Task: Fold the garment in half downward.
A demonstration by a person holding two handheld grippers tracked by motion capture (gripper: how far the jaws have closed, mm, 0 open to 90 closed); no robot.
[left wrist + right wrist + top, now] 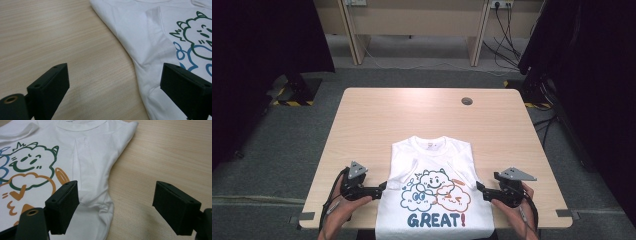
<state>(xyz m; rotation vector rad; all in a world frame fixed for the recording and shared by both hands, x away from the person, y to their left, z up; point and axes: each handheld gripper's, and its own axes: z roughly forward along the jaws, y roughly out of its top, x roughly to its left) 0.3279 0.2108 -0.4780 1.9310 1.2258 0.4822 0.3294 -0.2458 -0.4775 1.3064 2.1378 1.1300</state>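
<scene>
The white T-shirt (pixel 434 185) lies flat at the desk's (pixel 377 120) near edge, sleeves folded in. Your left tongs (pixel 383 187) gape at its left hem edge, your right tongs (pixel 479 188) gape at its right edge; both straddle the fabric edge, gripping nothing.

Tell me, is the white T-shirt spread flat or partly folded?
Partly folded. The T-shirt has both sleeves tucked in, so its sides run almost straight, print side up, on the table.

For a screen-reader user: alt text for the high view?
A white T-shirt with cartoon clouds and "GREAT!" lies on a wooden table. The left gripper and right gripper flank it, jaws pointing at its sides.
</scene>
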